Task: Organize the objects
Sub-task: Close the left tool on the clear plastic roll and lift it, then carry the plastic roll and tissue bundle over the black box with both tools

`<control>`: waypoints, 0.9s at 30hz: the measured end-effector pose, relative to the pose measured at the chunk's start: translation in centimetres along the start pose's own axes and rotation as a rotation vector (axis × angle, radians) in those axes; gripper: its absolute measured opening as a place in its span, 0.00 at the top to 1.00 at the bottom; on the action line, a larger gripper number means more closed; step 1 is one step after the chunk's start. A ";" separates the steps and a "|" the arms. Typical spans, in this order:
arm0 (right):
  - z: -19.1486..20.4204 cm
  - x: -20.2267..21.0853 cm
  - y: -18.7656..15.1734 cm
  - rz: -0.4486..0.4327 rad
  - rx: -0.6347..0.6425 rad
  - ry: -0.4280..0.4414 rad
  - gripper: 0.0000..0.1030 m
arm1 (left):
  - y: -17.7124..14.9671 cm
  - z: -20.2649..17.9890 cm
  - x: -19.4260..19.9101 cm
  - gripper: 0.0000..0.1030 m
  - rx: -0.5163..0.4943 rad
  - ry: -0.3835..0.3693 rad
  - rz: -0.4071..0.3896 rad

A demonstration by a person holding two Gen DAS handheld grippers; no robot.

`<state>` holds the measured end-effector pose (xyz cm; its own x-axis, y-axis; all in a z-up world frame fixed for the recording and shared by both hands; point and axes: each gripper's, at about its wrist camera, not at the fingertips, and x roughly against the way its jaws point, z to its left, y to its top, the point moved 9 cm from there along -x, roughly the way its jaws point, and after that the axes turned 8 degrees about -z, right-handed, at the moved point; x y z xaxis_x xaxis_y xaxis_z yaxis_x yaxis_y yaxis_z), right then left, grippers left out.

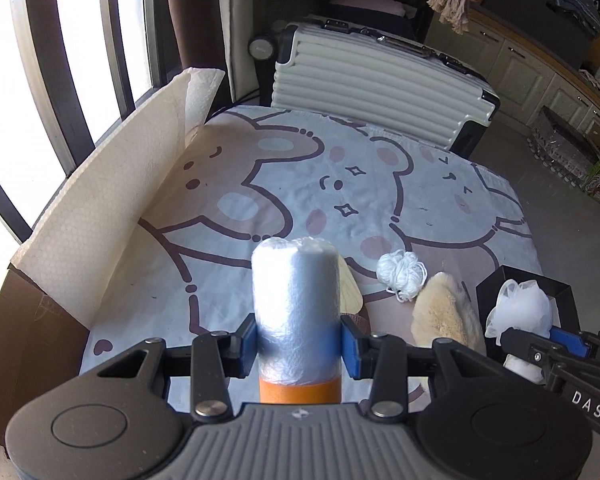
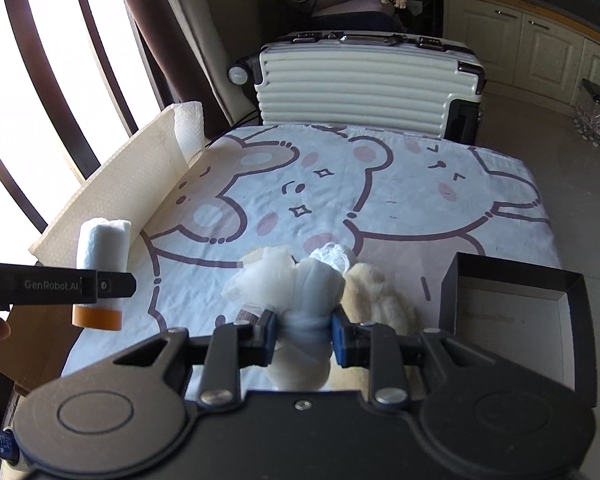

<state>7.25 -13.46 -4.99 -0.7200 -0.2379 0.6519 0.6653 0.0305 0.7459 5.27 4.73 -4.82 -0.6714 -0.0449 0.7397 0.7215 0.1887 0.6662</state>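
- Roll of plastic film (image 1: 296, 304) with an orange band at its near end stands clamped between the blue pads of the left gripper (image 1: 298, 344), its far end pointing away from the tongs, above the table.
- White mesh bath puff (image 2: 300, 292) is pinched at its gathered middle by the right gripper (image 2: 303, 336); its frills spread out ahead of the pads.
- Black box (image 2: 512, 300), open-topped, sits just right of the right tongs on the table; in the right wrist view its pale inside shows nothing in it.
- Beige fluffy item (image 1: 448, 312) lies on the cartoon-bear cloth (image 1: 300, 168) between the two tongs, with a bundle of white string (image 1: 402, 272) just beyond it.
- Cardboard box (image 1: 32, 340), lined with white honeycomb paper (image 1: 112, 208), stands at the table's edge left of the left tongs; I cannot tell its contents.
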 end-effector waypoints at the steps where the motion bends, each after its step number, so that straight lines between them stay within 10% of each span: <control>1: -0.2 0.3 0.1 -0.009 -0.004 -0.007 0.73 | 0.0 -0.3 0.3 0.58 -0.005 -0.004 -0.007; 27: -3.9 2.1 1.2 -0.098 -0.114 -0.163 0.73 | 0.1 -1.2 2.4 0.58 -0.072 0.037 -0.078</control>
<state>7.30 -17.68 -3.28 -0.7985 -0.0745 0.5974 0.6021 -0.0968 0.7926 3.97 3.47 -2.85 -0.7199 -0.0932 0.6878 0.6787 0.1127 0.7257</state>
